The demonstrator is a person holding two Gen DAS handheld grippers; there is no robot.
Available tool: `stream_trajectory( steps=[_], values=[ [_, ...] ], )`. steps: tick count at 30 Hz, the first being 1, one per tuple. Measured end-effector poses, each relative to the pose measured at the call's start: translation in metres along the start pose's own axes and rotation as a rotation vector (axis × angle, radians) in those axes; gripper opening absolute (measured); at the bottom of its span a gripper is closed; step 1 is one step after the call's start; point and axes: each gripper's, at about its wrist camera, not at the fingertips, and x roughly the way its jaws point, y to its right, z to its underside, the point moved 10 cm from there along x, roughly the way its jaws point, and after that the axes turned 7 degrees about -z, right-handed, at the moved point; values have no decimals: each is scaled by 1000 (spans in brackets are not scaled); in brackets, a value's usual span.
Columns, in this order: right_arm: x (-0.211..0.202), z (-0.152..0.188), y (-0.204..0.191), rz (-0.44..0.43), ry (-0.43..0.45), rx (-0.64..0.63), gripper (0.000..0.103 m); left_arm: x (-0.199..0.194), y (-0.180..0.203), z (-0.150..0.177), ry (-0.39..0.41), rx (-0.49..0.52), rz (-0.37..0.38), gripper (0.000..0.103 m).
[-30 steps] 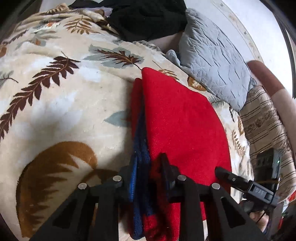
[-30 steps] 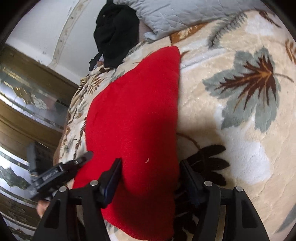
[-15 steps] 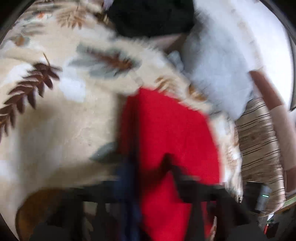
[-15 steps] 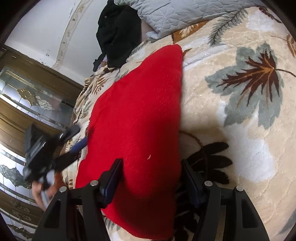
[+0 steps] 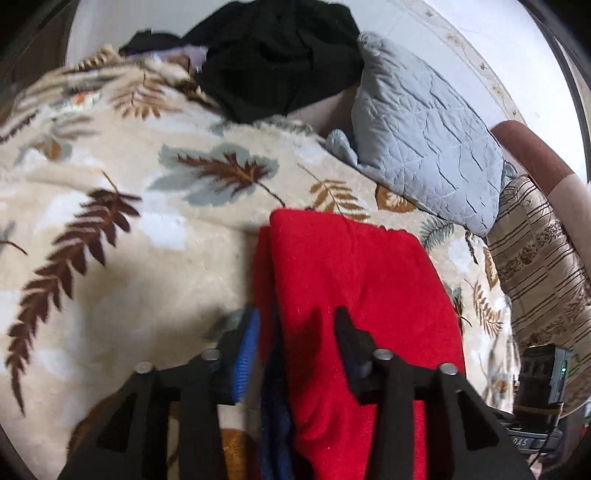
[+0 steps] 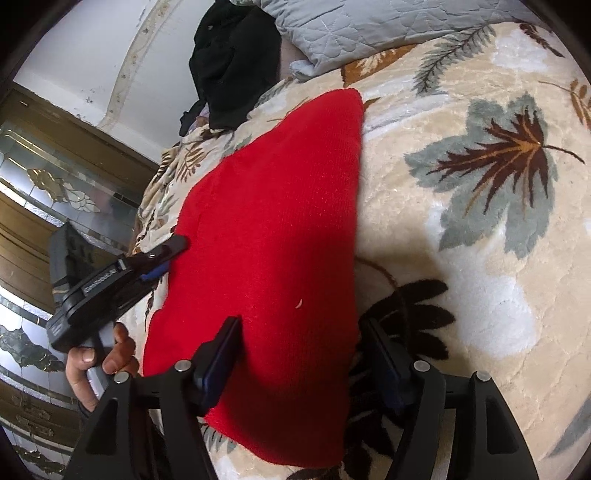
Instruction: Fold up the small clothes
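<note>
A red knitted garment [image 5: 351, 280] [image 6: 273, 221] lies folded flat on the leaf-patterned blanket [image 5: 129, 258], with a dark blue layer showing along its left edge. My left gripper [image 5: 295, 332] straddles that near left edge. Its jaws are opening and the pads stand off the cloth. In the right wrist view the left gripper [image 6: 170, 256] sits at the garment's left side, held by a hand [image 6: 96, 358]. My right gripper [image 6: 299, 343] straddles the near right corner of the red garment. Its jaws are opening wide, with the cloth between them but not pinched.
A grey quilted pillow [image 5: 424, 147] [image 6: 369, 29] and a heap of black clothes [image 5: 277, 55] [image 6: 232, 66] lie at the far end of the bed. A striped cushion [image 5: 543, 266] is on the right. A wooden cabinet with patterned glass [image 6: 55, 184] stands beyond the bed's left side.
The left gripper was shut on the blue-edged fold. It has since let go, spread its jaws and drawn back and up. The right gripper stayed put and opened slightly wider.
</note>
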Motion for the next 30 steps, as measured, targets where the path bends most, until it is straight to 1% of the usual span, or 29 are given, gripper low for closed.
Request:
stream_trajectory(
  steps=[4,13,17,19,22,23,24,25,26,27,28,29,30],
  values=[
    [-1,0,-2,21,-1,-4,73,-4,0,-1,18,22,-27,50],
    [-6,4,-4,44,-5,-12,74,-9,1,-1,42,54,-59,51],
    [-6,6,-5,41,-8,-12,74,-17,4,-3,73,65,-78,51],
    [-5,7,-4,38,-13,-16,74,-28,10,-6,106,68,-57,51],
    [-2,8,-5,35,-20,-25,74,-45,29,-5,154,91,11,52],
    [-1,8,-6,47,-18,-52,74,-45,34,-3,155,109,12,53],
    [0,8,-7,61,-20,-71,71,-39,40,3,136,139,-5,56],
    [1,9,-8,77,-24,-96,62,-26,44,12,93,174,-34,56],
    [3,11,-11,101,-37,-120,51,-12,43,22,43,194,-70,56],
    [4,11,-13,129,-37,-141,42,8,37,35,-22,204,-143,57],
    [3,11,-17,184,-37,-191,40,17,31,40,-29,199,-185,58],
    [3,13,-23,244,-35,-249,38,17,30,39,-14,181,-179,58],
    [4,15,-26,270,-36,-275,38,15,30,37,-22,163,-169,58]
  ],
)
